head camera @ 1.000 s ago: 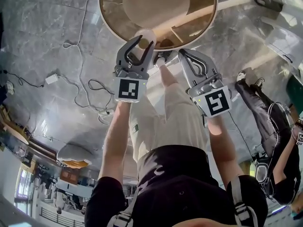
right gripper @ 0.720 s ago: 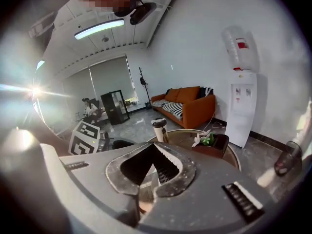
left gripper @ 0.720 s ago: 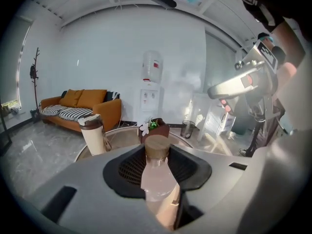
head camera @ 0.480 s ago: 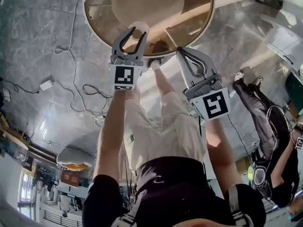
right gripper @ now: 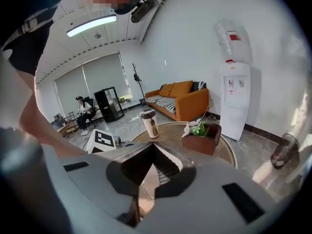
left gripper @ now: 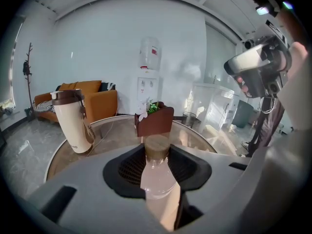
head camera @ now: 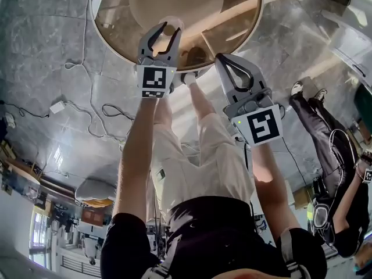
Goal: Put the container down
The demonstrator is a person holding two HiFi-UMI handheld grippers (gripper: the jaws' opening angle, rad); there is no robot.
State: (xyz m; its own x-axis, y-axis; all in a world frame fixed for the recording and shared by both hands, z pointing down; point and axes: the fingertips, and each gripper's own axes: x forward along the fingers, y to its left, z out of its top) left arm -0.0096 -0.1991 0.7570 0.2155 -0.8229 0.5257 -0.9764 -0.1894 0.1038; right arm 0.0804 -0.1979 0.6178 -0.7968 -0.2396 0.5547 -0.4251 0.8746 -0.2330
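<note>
The container is a pale pink bottle (left gripper: 159,189) with a brown cap (left gripper: 157,147). My left gripper (head camera: 165,32) is shut on its body, and its jaws stand wide around it. In the head view the bottle's top (head camera: 171,25) shows between the fingers, above the near part of the round glass table (head camera: 114,42). My right gripper (head camera: 222,61) is beside it to the right, just off the table's rim. Its jaws are shut with nothing between them, as the right gripper view shows (right gripper: 153,146).
A white tumbler (left gripper: 71,121) and a brown box with flowers (left gripper: 155,120) stand on the table. Cables (head camera: 99,106) and a white adapter (head camera: 57,106) lie on the floor at left. Another person (head camera: 334,156) stands at right. An orange sofa (left gripper: 80,99) and a water dispenser (left gripper: 147,84) are beyond the table.
Both grippers have moved forward toward the table. The left one carried the bottle from the rim to over the glass top. The grip has not changed.
</note>
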